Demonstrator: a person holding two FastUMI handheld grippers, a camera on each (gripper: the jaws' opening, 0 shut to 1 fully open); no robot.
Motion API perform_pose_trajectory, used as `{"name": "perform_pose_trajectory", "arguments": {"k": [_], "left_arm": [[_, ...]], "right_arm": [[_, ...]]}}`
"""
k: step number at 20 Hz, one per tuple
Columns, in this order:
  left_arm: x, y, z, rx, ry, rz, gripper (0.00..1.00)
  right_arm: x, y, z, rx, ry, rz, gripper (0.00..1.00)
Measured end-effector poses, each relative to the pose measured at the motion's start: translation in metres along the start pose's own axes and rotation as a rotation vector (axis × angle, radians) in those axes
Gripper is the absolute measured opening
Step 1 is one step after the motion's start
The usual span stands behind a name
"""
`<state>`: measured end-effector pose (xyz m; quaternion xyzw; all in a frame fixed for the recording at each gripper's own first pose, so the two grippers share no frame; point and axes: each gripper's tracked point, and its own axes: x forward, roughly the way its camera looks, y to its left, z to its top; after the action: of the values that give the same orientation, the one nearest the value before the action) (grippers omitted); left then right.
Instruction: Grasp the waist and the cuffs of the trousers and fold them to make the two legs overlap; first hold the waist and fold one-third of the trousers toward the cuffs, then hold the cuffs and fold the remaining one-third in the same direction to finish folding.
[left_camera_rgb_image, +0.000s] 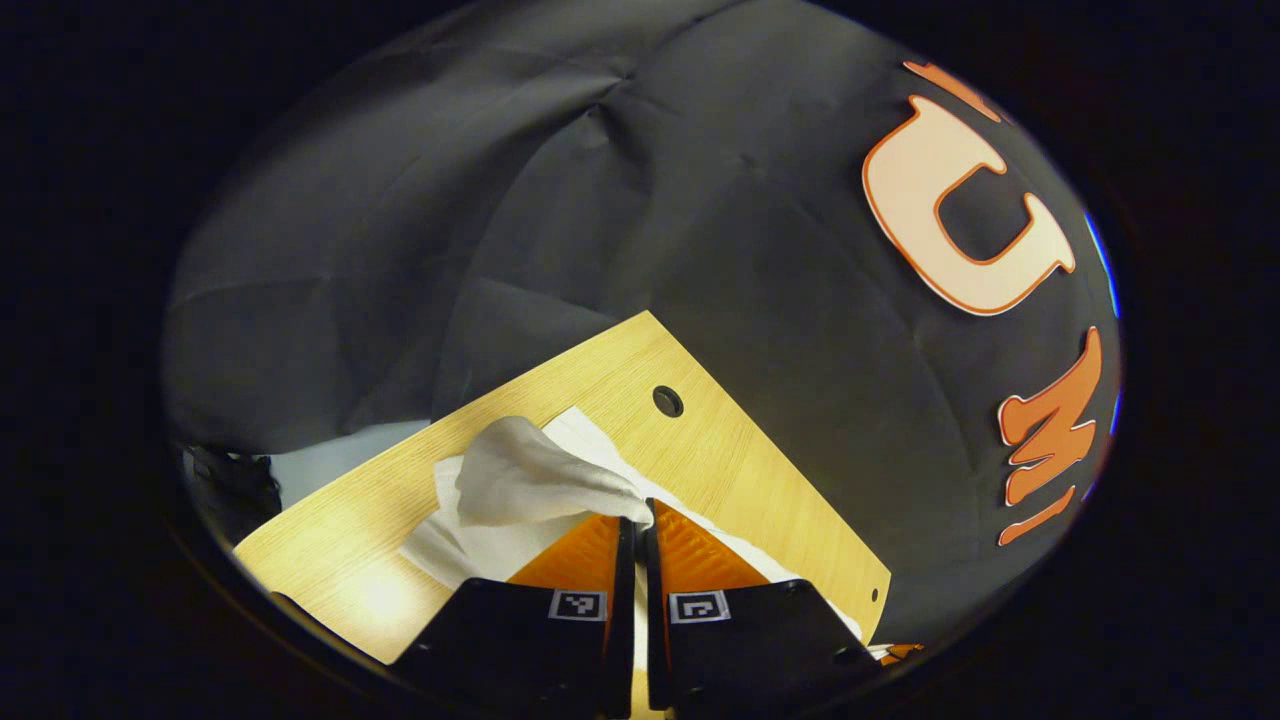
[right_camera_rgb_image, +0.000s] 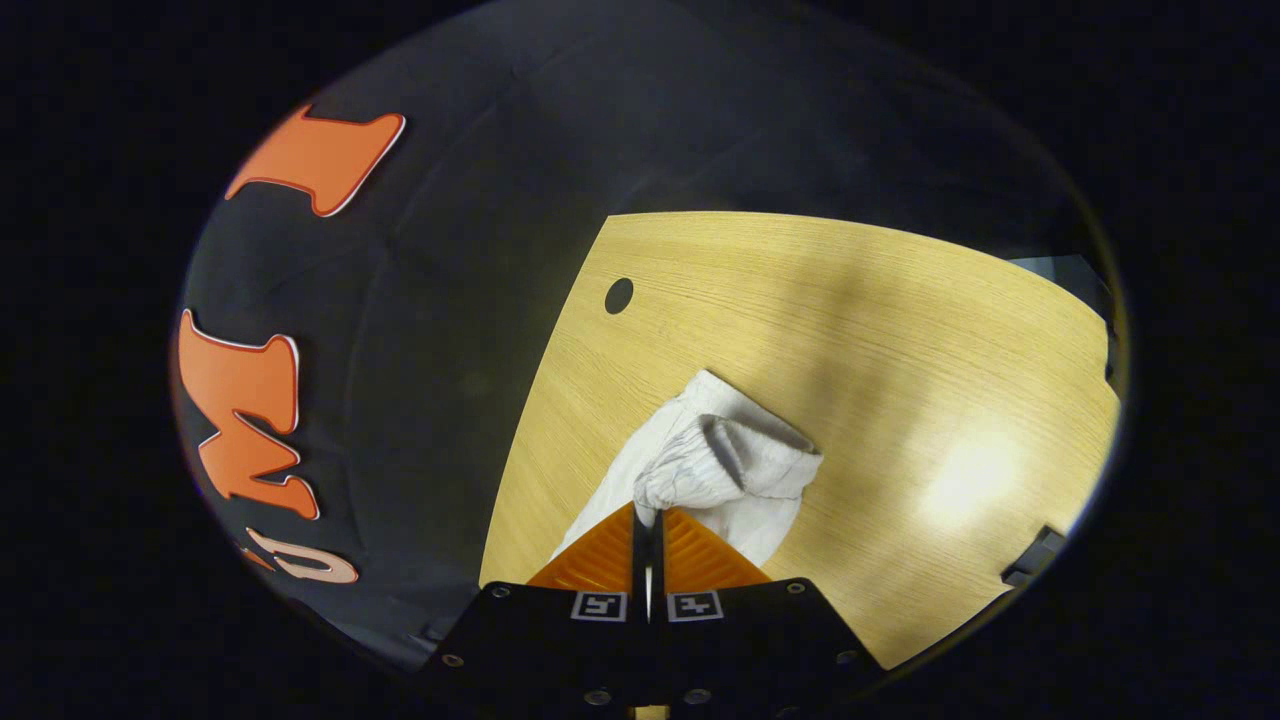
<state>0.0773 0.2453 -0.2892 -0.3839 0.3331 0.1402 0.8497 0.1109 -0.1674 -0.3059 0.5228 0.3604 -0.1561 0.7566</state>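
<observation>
I'm seeing a light wooden table (right_camera_rgb_image: 900, 330) with a round hole (right_camera_rgb_image: 619, 295) at 11 o'clock. Both grippers, left gripper (left_camera_rgb_image: 641, 515) and right gripper (right_camera_rgb_image: 648, 512), are pinching the white fabric trousers (right_camera_rgb_image: 725, 465), lifted bunches.

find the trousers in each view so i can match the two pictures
Left gripper view: trousers lie low and centre-left on the table, bunched at the hand-held gripper.
Right gripper view: trousers sit low centre, just above the hand-held gripper.
Shared landmark: the round hole in the table.
</observation>
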Motion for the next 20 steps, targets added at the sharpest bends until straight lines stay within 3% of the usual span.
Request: {"name": "perform_pose_trajectory", "arguments": {"k": [9,14,17,18,19,20], "left_arm": [[0.074,0.017,0.0,-0.048,0.076,0.053,0.09],[0.098,0.015,-0.003,-0.15,0.083,0.042,0.09],[0.094,0.01,0.002,-0.2,0.08,0.007,0.1],[0.1,0.006,0.004,-0.201,0.076,-0.006,0.16],[0.1,0.005,0.011,-0.191,0.058,-0.012,0.09],[0.099,0.004,0.016,-0.176,0.039,-0.008,0.12]], "right_arm": [[0.07,0.017,0.013,0.059,0.009,-0.069,0.01],[0.087,0.021,0.018,0.137,-0.01,-0.096,0.01],[0.085,0.029,0.03,0.201,-0.053,-0.069,0.04],[0.084,0.031,0.034,0.211,-0.071,-0.051,0.05],[0.082,0.037,0.038,0.222,-0.084,-0.025,0.09],[0.079,0.043,0.047,0.235,-0.107,0.002,0.11]]}}
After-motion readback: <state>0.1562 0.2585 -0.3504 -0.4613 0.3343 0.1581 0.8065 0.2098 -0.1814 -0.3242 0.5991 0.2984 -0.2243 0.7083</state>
